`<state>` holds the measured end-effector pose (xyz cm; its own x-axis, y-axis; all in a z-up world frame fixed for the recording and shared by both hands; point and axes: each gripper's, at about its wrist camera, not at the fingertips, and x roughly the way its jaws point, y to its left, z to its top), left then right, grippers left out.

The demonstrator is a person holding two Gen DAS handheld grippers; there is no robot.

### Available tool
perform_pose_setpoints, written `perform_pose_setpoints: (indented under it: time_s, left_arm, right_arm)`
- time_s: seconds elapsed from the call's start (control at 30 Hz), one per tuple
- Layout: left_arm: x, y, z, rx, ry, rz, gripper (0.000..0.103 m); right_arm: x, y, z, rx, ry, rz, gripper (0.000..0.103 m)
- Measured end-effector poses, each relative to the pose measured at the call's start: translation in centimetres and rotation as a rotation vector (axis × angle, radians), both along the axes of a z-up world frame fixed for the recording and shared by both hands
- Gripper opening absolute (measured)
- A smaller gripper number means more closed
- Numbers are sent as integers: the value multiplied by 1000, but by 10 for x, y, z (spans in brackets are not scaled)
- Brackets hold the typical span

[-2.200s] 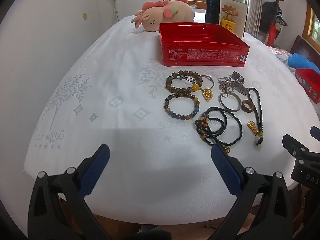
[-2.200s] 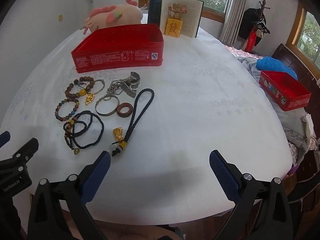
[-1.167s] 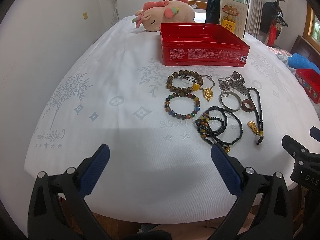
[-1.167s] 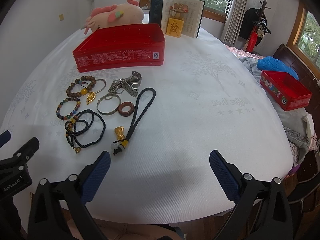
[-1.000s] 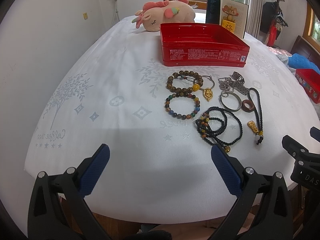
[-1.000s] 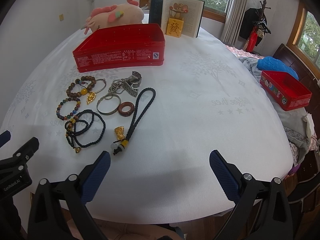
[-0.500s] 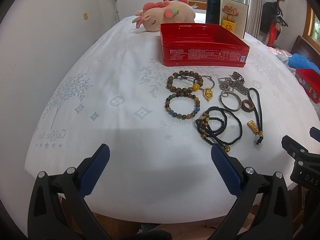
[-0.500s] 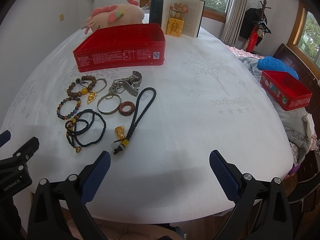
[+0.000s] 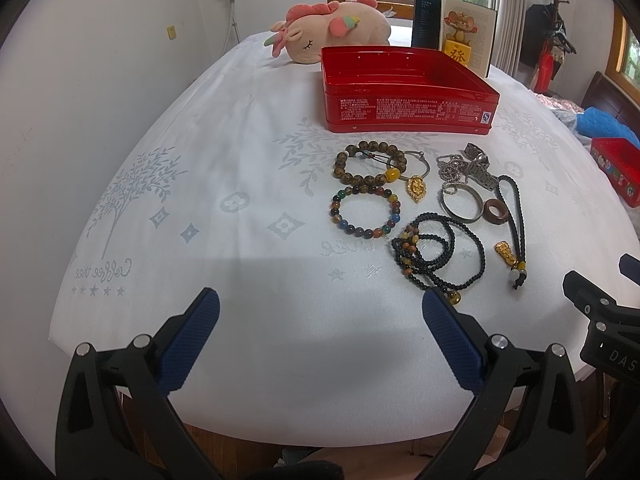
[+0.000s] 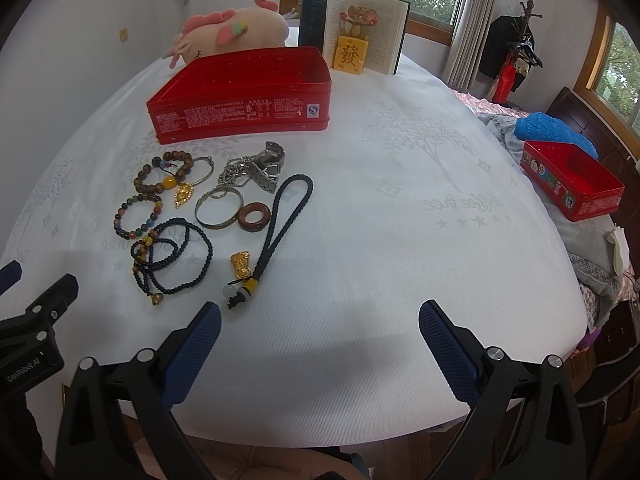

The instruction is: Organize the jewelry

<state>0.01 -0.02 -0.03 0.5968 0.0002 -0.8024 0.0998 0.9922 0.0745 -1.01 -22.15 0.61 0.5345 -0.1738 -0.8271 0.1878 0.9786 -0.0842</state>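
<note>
From the left wrist view, the left gripper (image 9: 318, 328) hangs over the near edge of the white tabletop (image 9: 224, 152), its 2 blue-padded fingers (image 9: 188, 338) spread wide apart and holding nothing. Far of it, the jewelry lies in a loose cluster: a brown bead bracelet (image 9: 370, 163), a multicolored bead bracelet (image 9: 365, 212) just near of it, a black bead necklace (image 9: 438, 252) to the right, then a silver bangle (image 9: 461, 203), a brown ring (image 9: 496, 212) and a black cord with a gold charm (image 9: 514, 224). An open red tin (image 9: 408, 92) sits beyond the cluster, apart from it, with a pink plush toy (image 9: 332, 32) behind.

From the right wrist view, the right gripper (image 10: 320, 334) also has its 2 fingers (image 10: 448, 350) wide apart, empty, above the near tabletop (image 10: 400, 220). The cluster lies to its left; the cord's gold charm (image 10: 241, 265) sits close to the left fingertip. A silver watch (image 10: 269, 168) lies near the red tin (image 10: 244, 100). A smaller red tin (image 10: 572, 184) rests at far right.
</note>
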Motion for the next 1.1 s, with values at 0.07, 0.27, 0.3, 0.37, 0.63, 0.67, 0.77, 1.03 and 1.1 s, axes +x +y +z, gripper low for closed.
perform_pose_setpoints:
  time_s: [0.07, 0.27, 0.3, 0.37, 0.63, 0.67, 0.77, 1.03, 1.1]
  left_arm:
    - [0, 0, 0, 0, -1, 1, 100]
    - [0, 0, 0, 0, -1, 0, 100]
    - [0, 0, 0, 0, -1, 0, 100]
    - [0, 0, 0, 0, -1, -1, 100]
    - [0, 0, 0, 1, -2, 0, 100]
    - [0, 0, 0, 1, -1, 0, 100]
    - [0, 0, 0, 1, -1, -1, 100]
    - [0, 0, 0, -2, 0, -3, 100]
    - [0, 0, 0, -13, 0, -7, 100]
  right_arm:
    - [0, 0, 0, 0, 0, 0, 99]
    - [1, 1, -1, 2, 0, 1, 99]
    - [1, 0, -1, 1, 0, 1, 99]
    - [1, 1, -1, 0, -1, 0, 99]
    - [0, 2, 0, 0, -1, 1, 99]
    - [0, 2, 0, 0, -1, 1, 99]
    - [0, 0, 0, 1, -1, 2, 99]
    - [2, 8, 0, 19, -2, 16, 99]
    - [3, 9, 0, 39, -6, 37, 99]
